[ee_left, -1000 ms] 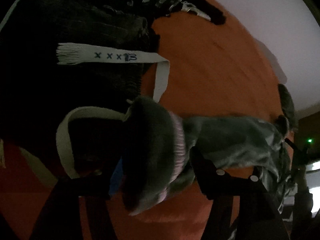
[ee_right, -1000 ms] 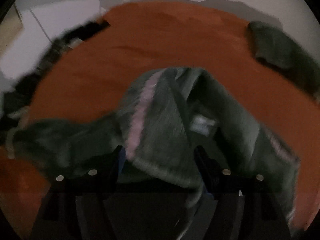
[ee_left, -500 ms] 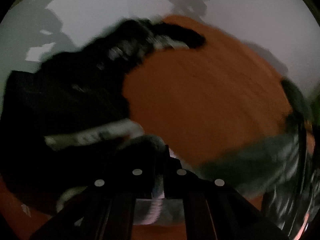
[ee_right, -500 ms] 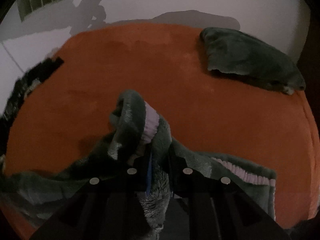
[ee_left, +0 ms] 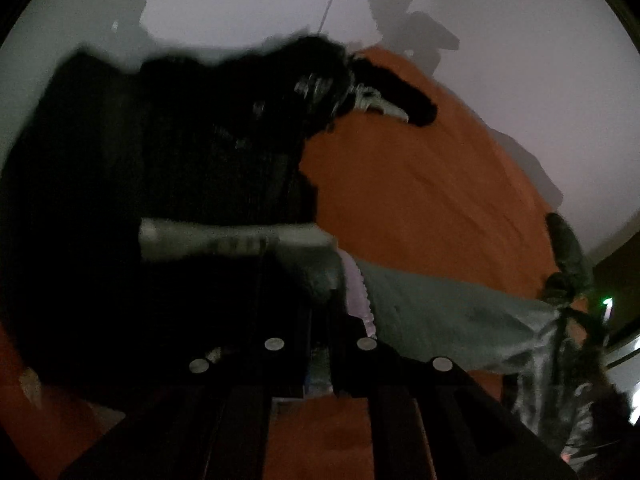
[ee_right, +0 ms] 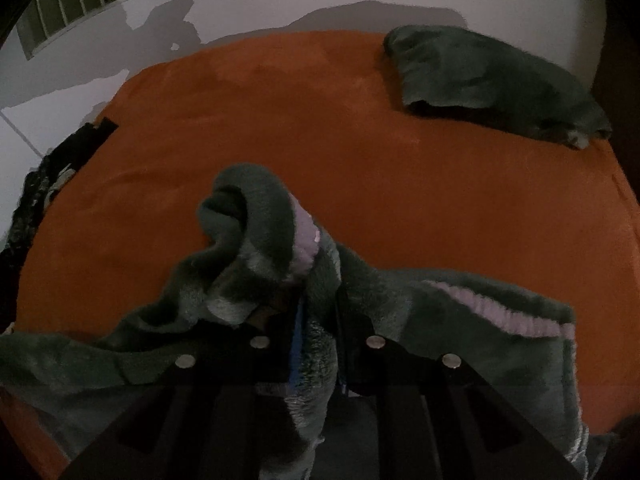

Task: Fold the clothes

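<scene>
Two grippers, one fleece garment held between them, over an orange bedspread (ee_right: 360,152).

Left gripper (ee_left: 320,344): jaws drawn together, clamped on a bunched edge of the grey-green fleece garment (ee_left: 440,312), beside its lilac trim (ee_left: 356,292). From this grip the fleece stretches away to the right across the bedspread.

Right gripper (ee_right: 318,340): jaws narrowly apart and opening slightly, with a thick fold of the same fleece garment (ee_right: 256,240) pressed between the pads. The fabric bulges up in a rolled hump just beyond the fingertips; the rest drapes to the left and right in the near part of the scene. Two stretches of lilac trim show here, one on the hump (ee_right: 306,240) and one along the right-hand panel (ee_right: 500,312).

A second grey-green fleece item (ee_right: 492,80) lies folded at the far right corner of the bedspread, well apart from the held garment.

One heap of black clothing (ee_left: 180,160) occupies the left side, crossed by one pale woven strap (ee_left: 224,236). Its markings are too blurred to read.
</scene>
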`<state>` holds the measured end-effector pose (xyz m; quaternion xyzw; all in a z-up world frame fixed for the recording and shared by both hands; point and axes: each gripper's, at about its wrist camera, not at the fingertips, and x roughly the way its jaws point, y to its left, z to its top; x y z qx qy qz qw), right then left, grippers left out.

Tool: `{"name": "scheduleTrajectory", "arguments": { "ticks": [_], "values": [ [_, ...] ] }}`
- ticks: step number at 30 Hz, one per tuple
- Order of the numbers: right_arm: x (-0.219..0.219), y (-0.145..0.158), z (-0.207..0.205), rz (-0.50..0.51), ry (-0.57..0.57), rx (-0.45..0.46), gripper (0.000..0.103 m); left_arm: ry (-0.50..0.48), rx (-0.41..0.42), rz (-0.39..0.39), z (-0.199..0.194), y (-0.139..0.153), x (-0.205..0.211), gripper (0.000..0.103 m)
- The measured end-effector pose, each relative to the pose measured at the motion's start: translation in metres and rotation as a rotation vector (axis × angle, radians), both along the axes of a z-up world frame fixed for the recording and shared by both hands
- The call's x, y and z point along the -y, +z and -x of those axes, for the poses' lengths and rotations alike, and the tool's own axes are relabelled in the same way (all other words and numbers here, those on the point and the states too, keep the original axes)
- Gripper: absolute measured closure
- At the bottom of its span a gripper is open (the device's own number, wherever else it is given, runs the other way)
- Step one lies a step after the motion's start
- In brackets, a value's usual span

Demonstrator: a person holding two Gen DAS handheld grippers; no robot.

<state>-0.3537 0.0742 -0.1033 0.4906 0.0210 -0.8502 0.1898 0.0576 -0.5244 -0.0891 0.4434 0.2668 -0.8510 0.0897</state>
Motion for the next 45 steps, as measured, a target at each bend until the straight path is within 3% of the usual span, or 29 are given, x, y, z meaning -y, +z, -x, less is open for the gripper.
{"name": "scheduleTrajectory", "arguments": {
  "ticks": [2,4,7,9,11,13,16,20,23,24,25,26,31,35,38,40,43,45],
  "values": [
    [-0.006,0.009,-0.01,0.017,-0.011,0.0,0.073,-0.016,0.009,-0.018,-0.011,0.001,-0.004,0.088],
    [-0.013,0.018,-0.02,0.034,-0.022,-0.001,0.059,-0.003,0.047,-0.004,-0.02,0.003,-0.006,0.075],
    [-0.021,0.038,-0.051,0.081,-0.016,-0.049,0.058,0.051,0.054,0.026,-0.04,0.01,-0.003,0.066],
    [-0.017,0.056,-0.09,0.15,0.054,-0.103,0.058,0.053,0.044,0.011,-0.05,0.009,-0.009,0.053],
    [0.02,0.052,-0.135,0.158,0.246,-0.103,0.058,0.041,0.044,-0.006,-0.055,0.003,-0.018,0.046],
    [0.067,0.042,-0.18,0.145,0.474,-0.084,0.058,-0.009,0.085,0.002,-0.046,-0.011,-0.034,0.045],
    [0.135,0.026,-0.247,0.096,0.799,-0.084,0.058,-0.079,0.14,0.079,-0.021,-0.028,-0.064,0.045],
    [0.2,0.001,-0.292,-0.078,0.972,-0.203,0.058,-0.144,0.147,0.234,0.014,-0.034,-0.094,0.045],
    [0.229,-0.018,-0.288,-0.147,1.005,-0.193,0.06,-0.143,0.202,0.318,0.044,-0.048,-0.104,0.046],
    [0.236,-0.023,-0.287,-0.167,1.009,-0.192,0.074,-0.133,0.208,0.322,0.05,-0.052,-0.103,0.053],
    [0.24,-0.025,-0.285,-0.184,1.005,-0.194,0.094,-0.118,0.208,0.314,0.055,-0.055,-0.1,0.067],
    [0.24,-0.024,-0.28,-0.172,0.987,-0.179,0.098,-0.101,0.201,0.296,0.058,-0.056,-0.096,0.089],
    [0.197,0.004,-0.256,0.047,0.886,-0.053,0.103,0.037,0.05,0.244,0.05,-0.023,-0.073,0.09],
    [0.191,-0.011,-0.261,0.019,0.927,0.032,0.103,0.125,-0.002,0.205,0.032,-0.003,-0.049,0.09],
    [0.192,-0.027,-0.262,-0.015,0.954,0.102,0.102,0.179,0.036,0.196,0.023,-0.01,-0.033,0.099],
    [0.194,-0.035,-0.255,-0.011,0.928,0.16,0.102,0.212,0.074,0.163,0.013,-0.022,-0.019,0.099],
    [0.171,-0.01,-0.238,0.147,0.832,0.227,0.101,0.272,0.129,0.071,-0.005,-0.041,-0.001,0.098],
    [0.141,0.02,-0.234,0.225,0.773,0.199,0.097,0.288,0.142,0.012,-0.014,-0.046,-0.007,0.098]
  ]
}}
